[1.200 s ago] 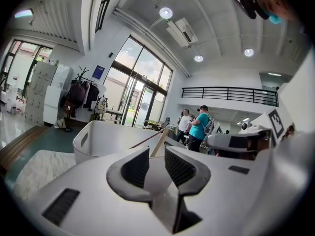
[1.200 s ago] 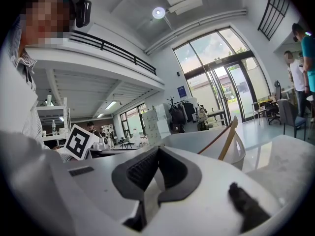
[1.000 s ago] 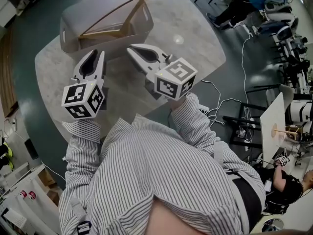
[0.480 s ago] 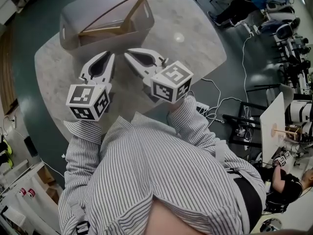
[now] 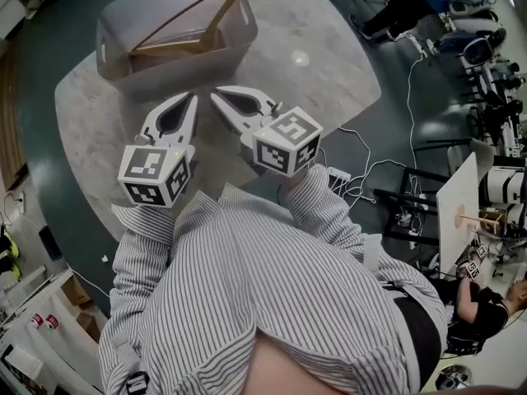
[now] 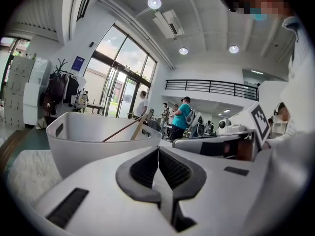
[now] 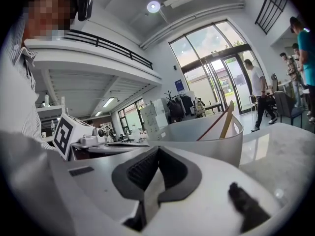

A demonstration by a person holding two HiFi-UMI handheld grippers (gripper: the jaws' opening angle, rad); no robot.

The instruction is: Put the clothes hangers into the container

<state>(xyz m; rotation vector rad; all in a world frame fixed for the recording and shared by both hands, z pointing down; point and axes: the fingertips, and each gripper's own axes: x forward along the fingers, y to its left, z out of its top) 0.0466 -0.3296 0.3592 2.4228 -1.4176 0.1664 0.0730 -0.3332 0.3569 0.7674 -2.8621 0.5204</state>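
Wooden hanger (image 5: 177, 48) leans inside container (image 5: 111, 52), tip above rim. Left gripper (image 5: 190, 98) has just been closing on nothing; right gripper (image 5: 215, 95) clenched, empty. Advise withdrawing clear of the rim.

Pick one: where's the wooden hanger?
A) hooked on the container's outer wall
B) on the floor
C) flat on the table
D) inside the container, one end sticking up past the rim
D: the wooden hanger leans inside the container, with its upper end poking above the rim. No hanger lies on the table.
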